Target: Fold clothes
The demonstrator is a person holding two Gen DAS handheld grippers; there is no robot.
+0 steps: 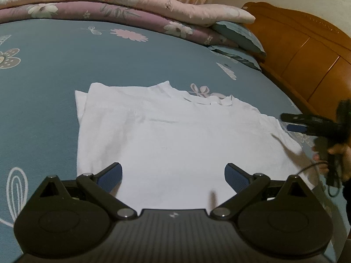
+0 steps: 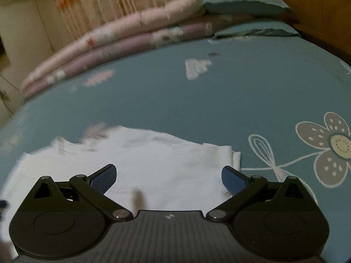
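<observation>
While the white T-shirt (image 1: 166, 138) is laid flat on the blue flower-printed bedsheet (image 1: 54, 70), with one side folded in at nine o'clock in the left wrist view, both tools are held above it. The left gripper (image 1: 173, 175) is seen with its blue-padded fingers spread wide and nothing between them; the right gripper (image 2: 169, 178) is likewise parted and empty over the shirt's folded edge. Folded pink and purple floral quilts (image 1: 122, 4) are stacked at twelve o'clock, with teal pillows (image 1: 239, 37) beside them at two o'clock. A wooden headboard (image 1: 307, 50) and a patterned curtain (image 2: 92, 2) are visible behind.
</observation>
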